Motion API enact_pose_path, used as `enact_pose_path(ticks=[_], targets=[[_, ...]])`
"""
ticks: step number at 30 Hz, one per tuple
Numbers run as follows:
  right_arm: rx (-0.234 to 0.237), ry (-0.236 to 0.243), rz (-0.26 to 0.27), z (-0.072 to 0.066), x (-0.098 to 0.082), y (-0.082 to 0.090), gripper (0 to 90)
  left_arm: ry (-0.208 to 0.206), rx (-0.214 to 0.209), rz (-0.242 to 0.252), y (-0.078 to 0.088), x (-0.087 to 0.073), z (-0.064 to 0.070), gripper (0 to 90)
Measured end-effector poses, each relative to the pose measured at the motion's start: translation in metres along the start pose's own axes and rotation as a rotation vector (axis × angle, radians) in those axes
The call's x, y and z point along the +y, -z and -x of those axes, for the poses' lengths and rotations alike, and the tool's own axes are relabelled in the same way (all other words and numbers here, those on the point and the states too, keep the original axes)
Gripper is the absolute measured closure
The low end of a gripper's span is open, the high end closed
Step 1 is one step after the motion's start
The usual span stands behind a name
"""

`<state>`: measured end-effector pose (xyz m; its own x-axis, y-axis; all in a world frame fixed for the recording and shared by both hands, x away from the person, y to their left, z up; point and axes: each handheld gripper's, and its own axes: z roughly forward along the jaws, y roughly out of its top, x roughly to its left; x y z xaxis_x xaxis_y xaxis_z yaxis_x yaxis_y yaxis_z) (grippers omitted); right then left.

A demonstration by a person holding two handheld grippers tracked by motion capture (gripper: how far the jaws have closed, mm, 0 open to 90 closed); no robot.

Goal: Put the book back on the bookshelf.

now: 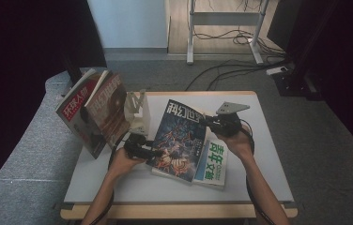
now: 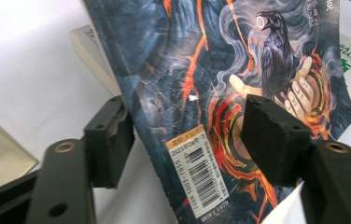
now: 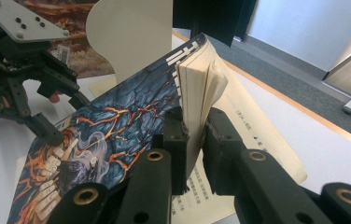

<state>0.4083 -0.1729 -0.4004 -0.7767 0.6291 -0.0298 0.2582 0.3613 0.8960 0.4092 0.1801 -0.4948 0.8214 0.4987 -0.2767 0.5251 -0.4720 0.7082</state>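
A blue magazine (image 1: 179,140) with a raven and orange cracks on its cover is held tilted up off the white table (image 1: 271,159). My right gripper (image 1: 207,121) is shut on its upper edge; in the right gripper view the jaws (image 3: 194,126) clamp the cream page block of the magazine (image 3: 117,112). My left gripper (image 1: 149,152) is at the lower left corner. In the left gripper view the magazine (image 2: 201,70) passes at a slant between the jaws (image 2: 187,123), near the barcode, and the pads stand apart from it. The left gripper (image 3: 68,119) also appears in the right gripper view.
A magazine with green lettering (image 1: 213,164) lies flat under the blue one. A white bookend (image 1: 137,110) stands at the table's back left, with two magazines (image 1: 95,112) leaning on its left side. The table's right side is bare.
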Motion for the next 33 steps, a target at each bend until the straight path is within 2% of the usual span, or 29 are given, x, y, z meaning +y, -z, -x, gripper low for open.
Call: enact_pose_path(ticks=[4,7,8,9,12,18,27,33], targets=[[0.002,0.0,0.013,0.0,0.004,0.001,79.5,-0.004,-0.005,0.007,0.006,0.001,-0.002,48.9],[0.006,0.002,0.026,-0.001,0.01,0.002,80.0,-0.028,0.01,-0.004,0.011,0.003,0.0,54.0],[0.007,0.004,0.029,-0.001,0.012,0.003,80.3,-0.049,0.019,-0.008,0.014,0.005,0.001,55.8],[0.006,0.006,0.033,-0.002,0.013,0.003,80.4,-0.049,0.019,-0.008,0.014,0.005,0.001,56.9],[0.009,0.013,0.041,-0.003,0.018,0.005,80.7,-0.076,0.031,-0.003,0.018,0.005,0.004,59.3],[0.017,0.015,0.044,-0.004,0.022,0.006,80.8,-0.086,0.02,0.013,0.022,0.003,0.003,63.2],[0.02,0.009,0.073,-0.003,0.026,0.011,81.0,-0.104,0.036,0.045,0.023,0.006,0.005,66.1],[0.029,-0.001,0.095,-0.001,0.031,0.018,80.9,-0.13,0.043,0.069,0.026,0.008,0.009,70.2]])
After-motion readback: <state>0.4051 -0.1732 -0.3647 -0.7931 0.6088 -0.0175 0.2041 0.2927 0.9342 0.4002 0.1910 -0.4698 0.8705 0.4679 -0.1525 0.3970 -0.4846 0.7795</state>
